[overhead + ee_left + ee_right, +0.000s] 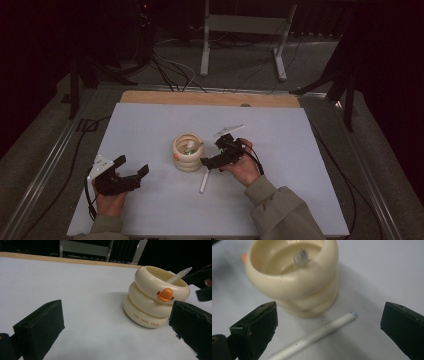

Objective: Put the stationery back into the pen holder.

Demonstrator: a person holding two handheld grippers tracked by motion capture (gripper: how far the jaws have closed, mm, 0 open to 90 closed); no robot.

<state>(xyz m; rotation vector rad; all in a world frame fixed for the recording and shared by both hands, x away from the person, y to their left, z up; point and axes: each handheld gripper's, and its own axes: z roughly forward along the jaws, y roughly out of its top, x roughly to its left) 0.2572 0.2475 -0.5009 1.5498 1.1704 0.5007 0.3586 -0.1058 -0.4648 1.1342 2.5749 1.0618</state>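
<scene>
Right gripper view shows our right hand-held gripper (pixel 329 327) spread open over a white pen (pixel 317 336) beside the cream pen holder (pixel 294 287). Our left hand-held gripper (pixel 134 167) gapes empty near the table's (pixel 150 120) front-left corner.

Left gripper (pixel 134 167) low, fingers spread wide, right gripper (pixel 212 159) tilted down, fingers apart

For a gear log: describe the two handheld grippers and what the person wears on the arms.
Both the left gripper and the right gripper are black, each with two blocky black fingers padded in dark foam. A pale grey three-cornered plate sits on top of each, and a black cable trails from each. The sleeves are olive-grey with ribbed cuffs.
</scene>
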